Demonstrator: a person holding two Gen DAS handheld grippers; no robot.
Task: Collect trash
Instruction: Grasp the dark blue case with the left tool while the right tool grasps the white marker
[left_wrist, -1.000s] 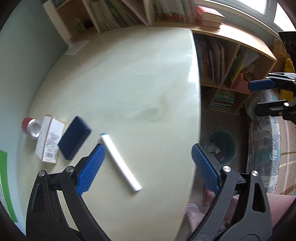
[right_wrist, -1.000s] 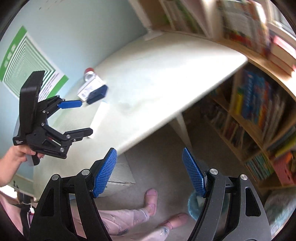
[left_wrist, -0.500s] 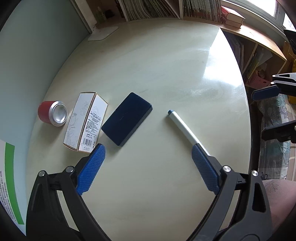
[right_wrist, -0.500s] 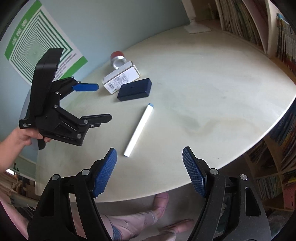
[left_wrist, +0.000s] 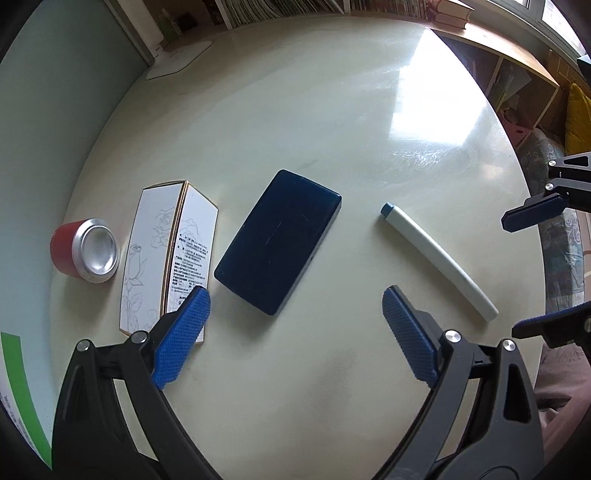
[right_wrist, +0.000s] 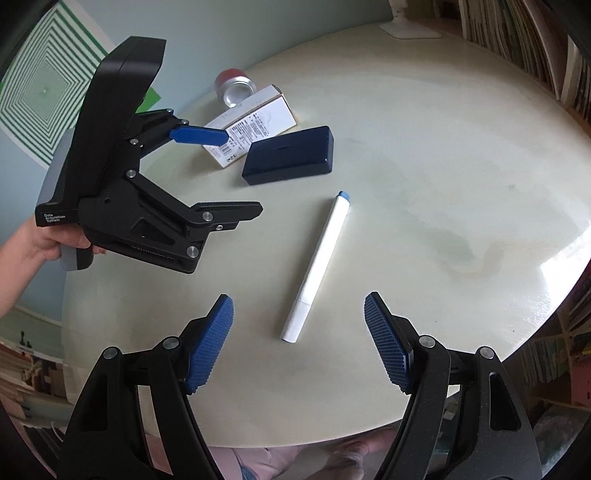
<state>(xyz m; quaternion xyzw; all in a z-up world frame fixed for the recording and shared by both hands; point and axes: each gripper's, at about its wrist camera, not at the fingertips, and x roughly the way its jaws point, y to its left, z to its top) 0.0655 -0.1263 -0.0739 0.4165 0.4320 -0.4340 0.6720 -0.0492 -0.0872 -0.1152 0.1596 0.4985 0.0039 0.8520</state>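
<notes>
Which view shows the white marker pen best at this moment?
The right wrist view: the white marker pen lies whole, almost centred ahead of the open right gripper. The left wrist view shows it whole too, but off to the right and bent by the lens.

On your round table (right_wrist: 424, 155): red can (right_wrist: 233, 88), white carton (right_wrist: 255, 123), navy case (right_wrist: 290, 155), white marker (right_wrist: 317, 266); your right gripper (right_wrist: 298, 334) gapes empty above it.
</notes>
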